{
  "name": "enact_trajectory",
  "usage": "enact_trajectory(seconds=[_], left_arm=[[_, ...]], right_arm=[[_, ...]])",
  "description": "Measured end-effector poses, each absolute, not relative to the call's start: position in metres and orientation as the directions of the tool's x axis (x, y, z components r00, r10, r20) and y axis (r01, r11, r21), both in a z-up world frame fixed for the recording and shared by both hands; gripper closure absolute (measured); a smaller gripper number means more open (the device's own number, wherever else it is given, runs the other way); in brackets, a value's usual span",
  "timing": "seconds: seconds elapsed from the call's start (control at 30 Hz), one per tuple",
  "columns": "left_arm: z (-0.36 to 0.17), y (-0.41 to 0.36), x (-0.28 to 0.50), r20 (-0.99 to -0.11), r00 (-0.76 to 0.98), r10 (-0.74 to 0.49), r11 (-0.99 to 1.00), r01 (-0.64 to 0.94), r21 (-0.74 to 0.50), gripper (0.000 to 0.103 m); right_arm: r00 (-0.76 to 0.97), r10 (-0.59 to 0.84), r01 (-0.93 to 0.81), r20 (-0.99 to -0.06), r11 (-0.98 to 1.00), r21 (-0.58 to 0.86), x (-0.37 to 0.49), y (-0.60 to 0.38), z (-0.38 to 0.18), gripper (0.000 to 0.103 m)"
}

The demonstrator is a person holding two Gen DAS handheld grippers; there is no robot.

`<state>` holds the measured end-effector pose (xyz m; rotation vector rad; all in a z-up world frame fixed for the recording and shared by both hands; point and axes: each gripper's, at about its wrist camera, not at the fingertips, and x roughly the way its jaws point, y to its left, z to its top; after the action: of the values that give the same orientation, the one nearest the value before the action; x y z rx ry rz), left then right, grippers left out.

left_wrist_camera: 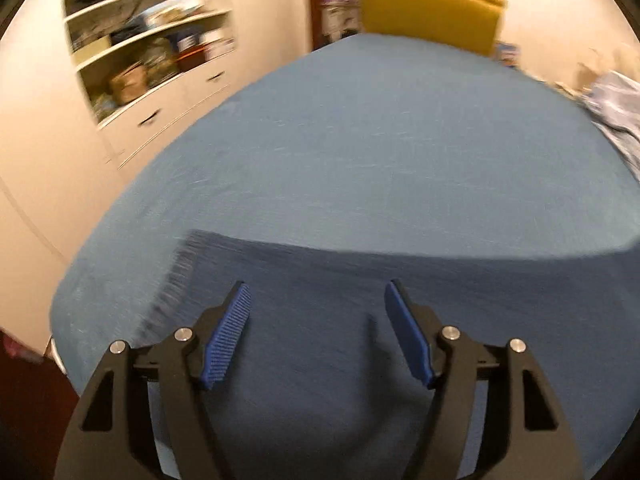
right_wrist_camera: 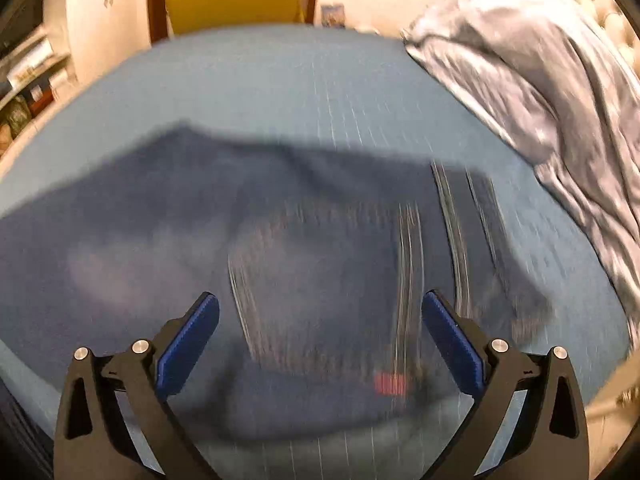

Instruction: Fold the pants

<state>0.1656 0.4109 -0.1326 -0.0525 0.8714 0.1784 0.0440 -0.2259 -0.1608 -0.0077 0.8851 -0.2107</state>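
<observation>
Dark blue jeans lie flat on a lighter blue bedspread. In the right wrist view I see a back pocket, pale stitching and a small red tag; the picture is motion-blurred. My right gripper is open and empty just above the waist end. In the left wrist view the jeans show a frayed hem edge at the left. My left gripper is open and empty above the leg end.
A rumpled grey-blue blanket lies at the right of the bed, also in the left wrist view. A yellow chair stands behind the far edge. White shelves and drawers stand at the left. The bedspread extends far ahead.
</observation>
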Motion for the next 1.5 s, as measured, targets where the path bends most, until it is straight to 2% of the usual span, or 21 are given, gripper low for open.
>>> enact_trajectory(seconds=[0.1, 0.2, 0.23, 0.27, 0.33, 0.37, 0.4, 0.5, 0.57, 0.7, 0.8, 0.87, 0.93, 1.0, 1.1, 1.23, 1.37, 1.47, 1.5], left_arm=[[-0.127, 0.369, 0.149, -0.754, 0.653, 0.073, 0.991, -0.13, -0.016, 0.032], [-0.133, 0.331, 0.144, -0.768, 0.639, 0.049, 0.991, -0.13, -0.045, 0.032], [-0.139, 0.316, 0.148, -0.772, 0.634, 0.045, 0.991, -0.125, -0.045, 0.032], [-0.14, 0.307, 0.145, -0.774, 0.632, 0.052, 0.993, -0.118, -0.03, 0.032], [-0.146, 0.279, 0.14, -0.773, 0.632, 0.051, 0.994, -0.108, -0.023, 0.032], [-0.147, 0.273, 0.146, -0.775, 0.63, 0.051, 0.994, -0.104, -0.019, 0.032], [-0.145, 0.267, 0.147, -0.773, 0.632, 0.052, 0.995, -0.102, -0.016, 0.032], [-0.134, 0.228, 0.142, -0.76, 0.649, 0.031, 0.996, -0.083, -0.031, 0.032], [-0.124, 0.185, 0.131, -0.747, 0.665, -0.02, 0.999, -0.017, -0.042, 0.032], [-0.131, 0.154, 0.131, -0.772, 0.627, -0.1, 0.995, 0.07, -0.072, 0.032], [-0.156, 0.167, 0.132, -0.814, 0.579, -0.047, 0.999, 0.036, -0.031, 0.032], [-0.163, 0.186, 0.13, -0.804, 0.593, -0.046, 0.999, 0.038, -0.03, 0.031], [-0.163, 0.2, 0.128, -0.804, 0.594, 0.014, 1.0, 0.006, 0.022, 0.031], [-0.159, 0.218, 0.124, -0.803, 0.593, 0.058, 0.997, -0.076, 0.016, 0.032], [-0.151, 0.225, 0.112, -0.782, 0.623, 0.026, 0.995, -0.09, -0.038, 0.032], [-0.145, 0.203, 0.091, -0.761, 0.648, -0.028, 0.999, -0.012, -0.047, 0.032], [-0.161, 0.171, 0.074, -0.787, 0.615, -0.037, 0.999, 0.022, -0.029, 0.031], [-0.174, 0.172, 0.067, -0.781, 0.625, -0.001, 1.0, 0.014, 0.01, 0.03], [-0.175, 0.173, 0.065, -0.782, 0.623, 0.005, 1.0, 0.008, 0.013, 0.03]], right_arm=[[0.668, -0.201, 0.114, -0.717, 0.979, -0.169, 0.092, -0.224, -0.145, 0.007], [0.619, -0.2, 0.076, -0.759, 0.978, -0.196, 0.145, -0.245, -0.168, 0.011], [0.59, -0.238, 0.087, -0.771, 0.969, -0.232, 0.155, -0.253, -0.178, 0.022], [0.548, -0.291, 0.116, -0.784, 0.955, -0.273, 0.165, -0.271, -0.191, 0.025], [0.546, -0.249, 0.162, -0.8, 0.968, -0.191, 0.165, -0.306, -0.195, 0.023], [0.568, -0.189, 0.155, -0.801, 0.98, -0.122, 0.161, -0.32, -0.194, 0.029], [0.578, -0.178, 0.128, -0.796, 0.984, -0.127, 0.158, -0.322, -0.194, 0.031], [0.601, -0.188, 0.075, -0.777, 0.981, -0.179, 0.149, -0.316, -0.195, 0.029], [0.627, -0.148, 0.101, -0.764, 0.989, -0.109, 0.138, -0.32, -0.184, 0.019], [0.644, -0.175, 0.213, -0.745, 0.976, -0.045, 0.099, -0.342, -0.168, 0.017], [0.602, -0.302, 0.235, -0.739, 0.952, -0.198, 0.076, -0.351, -0.176, 0.017], [0.556, -0.34, 0.226, -0.758, 0.94, -0.256, 0.065, -0.362, -0.189, 0.016], [0.582, -0.296, 0.202, -0.758, 0.955, -0.218, 0.053, -0.372, -0.196, 0.016], [0.575, -0.293, 0.236, -0.764, 0.953, -0.189, 0.049, -0.374, -0.191, 0.016], [0.612, -0.339, 0.28, -0.714, 0.938, -0.205, 0.035, -0.353, -0.166, 0.015], [0.644, -0.256, 0.242, -0.721, 0.962, -0.126, 0.011, -0.303, -0.153, 0.015], [0.6, -0.254, 0.271, -0.758, 0.957, -0.106, -0.003, -0.27, -0.168, 0.015], [0.529, -0.247, 0.233, -0.812, 0.962, -0.14, 0.005, -0.265, -0.206, 0.012], [0.56, -0.243, 0.237, -0.792, 0.963, -0.127, 0.002, -0.267, -0.21, 0.011]])
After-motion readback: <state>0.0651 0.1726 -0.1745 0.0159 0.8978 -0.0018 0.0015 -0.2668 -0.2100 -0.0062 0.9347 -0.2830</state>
